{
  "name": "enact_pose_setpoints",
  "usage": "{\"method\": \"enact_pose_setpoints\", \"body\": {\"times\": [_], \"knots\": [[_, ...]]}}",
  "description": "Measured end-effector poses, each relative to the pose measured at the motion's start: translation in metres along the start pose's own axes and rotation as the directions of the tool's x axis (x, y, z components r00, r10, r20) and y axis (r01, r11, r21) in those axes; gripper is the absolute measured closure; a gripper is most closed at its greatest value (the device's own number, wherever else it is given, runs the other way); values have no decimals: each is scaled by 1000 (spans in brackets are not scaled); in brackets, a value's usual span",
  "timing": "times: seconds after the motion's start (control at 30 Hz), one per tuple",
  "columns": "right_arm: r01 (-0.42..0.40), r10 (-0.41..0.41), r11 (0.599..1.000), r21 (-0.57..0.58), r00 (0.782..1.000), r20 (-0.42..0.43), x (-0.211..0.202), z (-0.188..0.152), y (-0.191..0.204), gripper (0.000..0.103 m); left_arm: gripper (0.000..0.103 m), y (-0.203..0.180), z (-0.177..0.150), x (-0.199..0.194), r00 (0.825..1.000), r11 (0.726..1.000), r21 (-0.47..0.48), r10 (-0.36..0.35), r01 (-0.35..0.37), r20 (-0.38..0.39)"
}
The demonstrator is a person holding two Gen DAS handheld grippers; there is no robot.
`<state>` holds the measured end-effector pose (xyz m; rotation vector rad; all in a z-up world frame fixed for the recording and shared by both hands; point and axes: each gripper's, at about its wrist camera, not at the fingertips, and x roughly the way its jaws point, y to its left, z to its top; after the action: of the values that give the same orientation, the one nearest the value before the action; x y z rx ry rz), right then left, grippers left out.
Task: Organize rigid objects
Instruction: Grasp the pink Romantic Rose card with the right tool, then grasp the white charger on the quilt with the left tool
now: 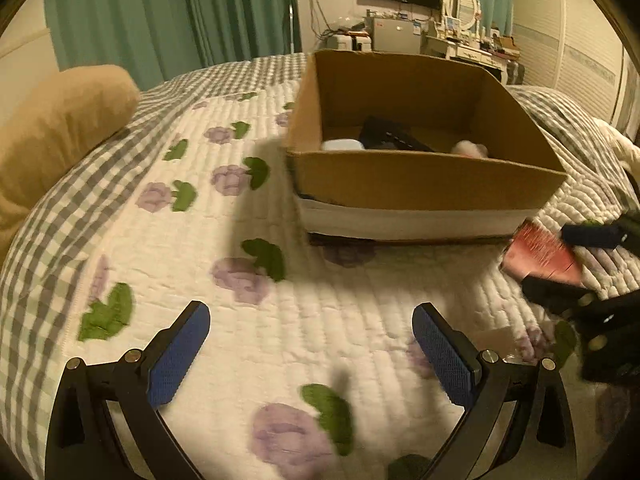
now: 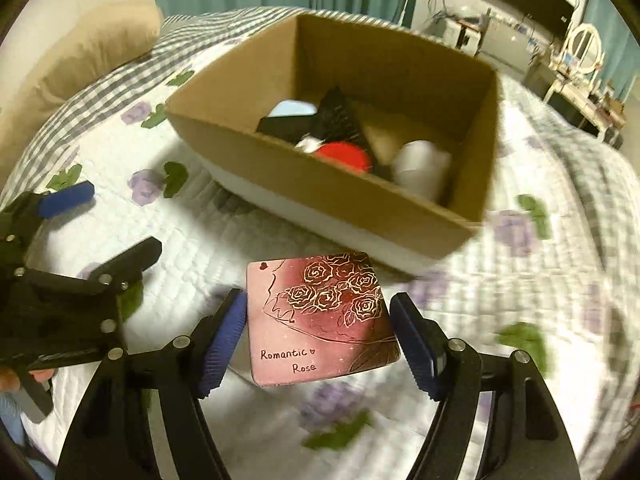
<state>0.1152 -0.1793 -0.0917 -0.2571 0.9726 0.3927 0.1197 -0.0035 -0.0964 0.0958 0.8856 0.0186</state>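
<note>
A pink-red flat box marked "Romantic Rose" [image 2: 320, 316] sits between the blue pads of my right gripper [image 2: 318, 340], which is shut on it, above the quilted bed. It also shows in the left wrist view [image 1: 538, 252] at the far right, held by the right gripper [image 1: 560, 260]. An open cardboard box [image 2: 400, 200] stands just beyond it, holding a red lid [image 2: 342, 156], a white cup [image 2: 420, 164], black items and a pale blue case [image 2: 290, 109]. My left gripper [image 1: 310, 354] is open and empty over the quilt, in front of the cardboard box [image 1: 420, 180].
The bed's white quilt with purple flowers [image 1: 240, 280] lies under everything. A tan pillow [image 1: 52, 132] lies at the left. Green curtains, a wall TV and a dressing table [image 1: 472, 46] stand beyond the bed.
</note>
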Motion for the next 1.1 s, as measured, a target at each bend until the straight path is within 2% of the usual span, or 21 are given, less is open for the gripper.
{"method": "enact_pose_setpoints", "body": {"times": [0.13,0.3,0.43,0.57,0.7,0.9,0.93,1.0,1.1], "knots": [[53,-53,998,-39,999,10,-19,-5,-18,30,0,-24,-4,1,1000,999,25,-25,25,-18],[82,-82,996,-46,997,-5,-20,-9,-41,30,0,-50,-10,1,998,996,69,-59,61,-33],[66,-67,997,-27,998,-12,-20,-16,-55,30,0,-68,-18,6,995,991,104,-83,89,-60],[43,-44,999,-18,999,-18,-16,-19,-56,30,1,-83,-26,16,992,985,145,-85,98,-93],[35,-35,999,-20,999,-28,-10,-21,-55,30,4,-90,-29,22,986,978,157,-120,137,-112],[33,-34,999,-17,999,-29,-8,-22,-56,30,16,-105,-32,31,966,958,181,-192,223,-172],[34,-35,999,-18,999,-30,-8,-22,-55,30,23,-107,-33,33,964,955,187,-199,232,-179],[37,-37,999,-20,999,-32,-7,-22,-55,30,30,-108,-34,36,961,955,182,-200,235,-193],[43,-44,999,-24,999,-33,-7,-22,-54,30,31,-104,-34,34,958,953,169,-220,251,-182]]}}
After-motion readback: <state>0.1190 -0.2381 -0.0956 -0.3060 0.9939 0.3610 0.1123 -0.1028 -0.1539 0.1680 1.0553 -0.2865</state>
